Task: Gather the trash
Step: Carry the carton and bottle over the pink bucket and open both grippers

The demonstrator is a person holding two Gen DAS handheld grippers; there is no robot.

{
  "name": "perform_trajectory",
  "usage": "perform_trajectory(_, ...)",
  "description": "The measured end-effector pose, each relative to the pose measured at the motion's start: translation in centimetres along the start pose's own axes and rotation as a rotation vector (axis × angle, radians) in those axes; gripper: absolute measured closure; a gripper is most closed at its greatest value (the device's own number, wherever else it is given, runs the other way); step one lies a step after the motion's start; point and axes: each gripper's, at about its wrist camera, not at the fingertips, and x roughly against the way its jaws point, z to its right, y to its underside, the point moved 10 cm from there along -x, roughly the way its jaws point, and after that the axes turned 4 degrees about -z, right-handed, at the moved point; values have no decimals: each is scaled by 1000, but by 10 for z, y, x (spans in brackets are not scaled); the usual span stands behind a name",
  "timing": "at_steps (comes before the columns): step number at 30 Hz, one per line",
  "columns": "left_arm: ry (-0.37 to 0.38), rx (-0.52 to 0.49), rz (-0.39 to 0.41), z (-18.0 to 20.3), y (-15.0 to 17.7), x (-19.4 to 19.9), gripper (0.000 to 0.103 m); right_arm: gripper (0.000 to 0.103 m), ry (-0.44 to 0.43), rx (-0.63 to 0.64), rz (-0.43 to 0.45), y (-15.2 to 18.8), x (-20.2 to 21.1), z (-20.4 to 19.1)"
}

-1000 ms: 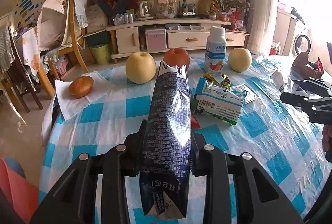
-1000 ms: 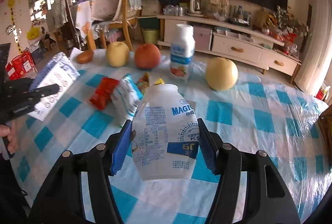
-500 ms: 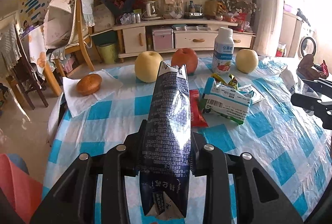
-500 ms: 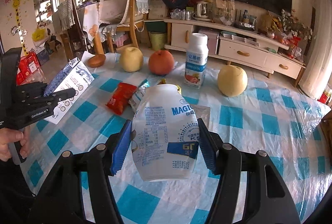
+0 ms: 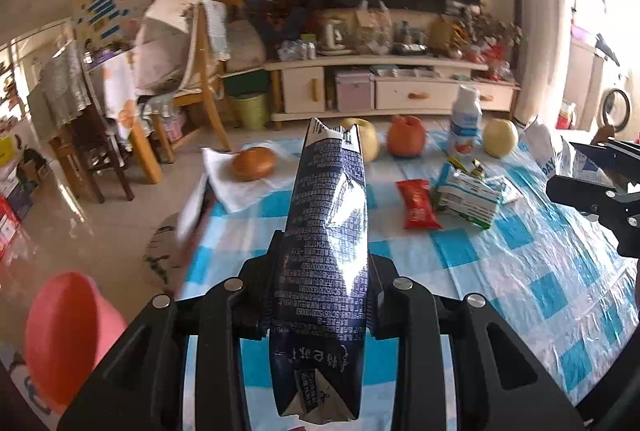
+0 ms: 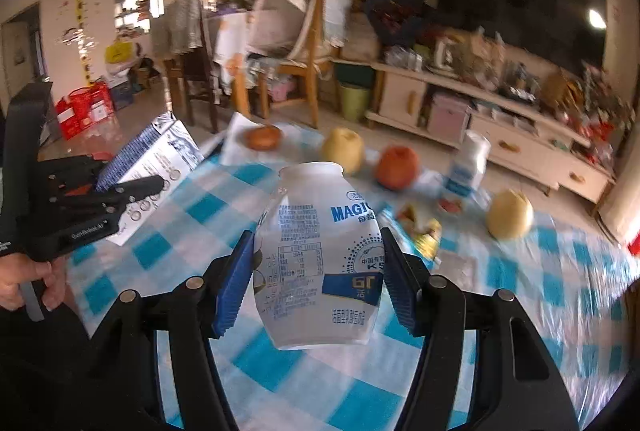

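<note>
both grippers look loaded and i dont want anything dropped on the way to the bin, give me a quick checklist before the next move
1. Left gripper clamped on the dark blue carton: ok, pads press both sides.
2. Right gripper clamped on the white yogurt bottle: ok, blue pads sit against both sides.
3. Both items lifted clear of the checked tablecloth: ok, nothing under them touches.
4. Grippers apart from each other: ok, each shows only at the other view's edge.
5. Bin located: cannot tell; a pink container sits low on the left and a green bin by the cabinet.
6. Trash remaining: not ok, the red wrapper and crumpled pack remain on the table.
</note>
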Motion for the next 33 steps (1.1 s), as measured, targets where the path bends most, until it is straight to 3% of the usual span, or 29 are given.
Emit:
perform_trajectory(7,-80,96,44,-75,2,46,68,41,-80,94,25,-42,-5,-78)
perform_trajectory(17,-239,247,24,-217,34,86,68,41,-284,235,25,-104,-51,-245)
perform_trajectory(25,-305,344,-24,-306,71,79,68,41,-392,322,-27,-123,-109,-355)
perform_trajectory(33,-330,410,-96,-364,107,42,68,41,-403,362,-98,-119,-165,-412)
